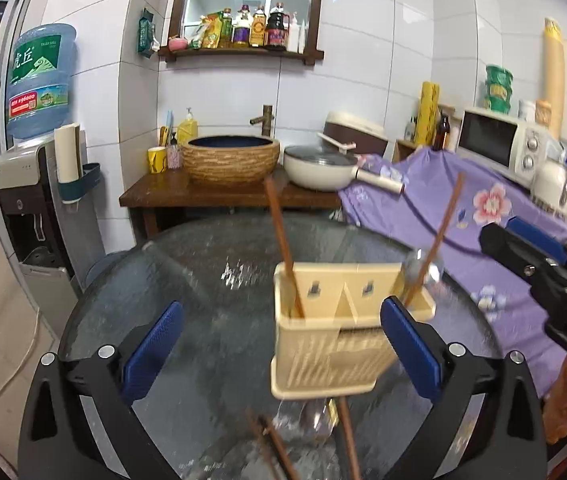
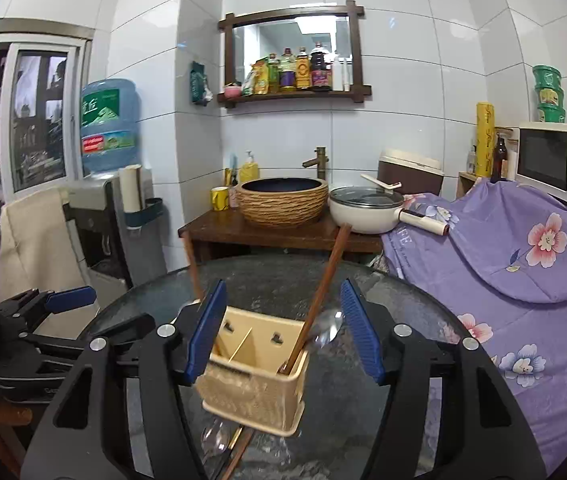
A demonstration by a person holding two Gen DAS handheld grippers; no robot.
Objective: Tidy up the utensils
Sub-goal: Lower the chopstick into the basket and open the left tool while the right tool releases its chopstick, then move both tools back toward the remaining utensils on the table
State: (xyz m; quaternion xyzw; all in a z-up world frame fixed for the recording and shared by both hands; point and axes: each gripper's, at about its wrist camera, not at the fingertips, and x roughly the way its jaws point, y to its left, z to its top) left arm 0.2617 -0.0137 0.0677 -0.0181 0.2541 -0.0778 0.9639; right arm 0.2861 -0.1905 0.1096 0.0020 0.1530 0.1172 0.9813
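glass table [image 1: 203, 280], perhaps wet, white-tiled wall [image 1: 363, 80].

The utensil holder [image 1: 323, 344] looks like matt cream plastic with slotted sides, sitting on a glossy, textured dark glass table [image 1: 203, 280]. Chopsticks [image 1: 281, 248] are brown wood, the spoon [image 1: 429, 268] shiny clear plastic, I think. Gripper pads [image 1: 151, 348] are dimpled blue rubber.
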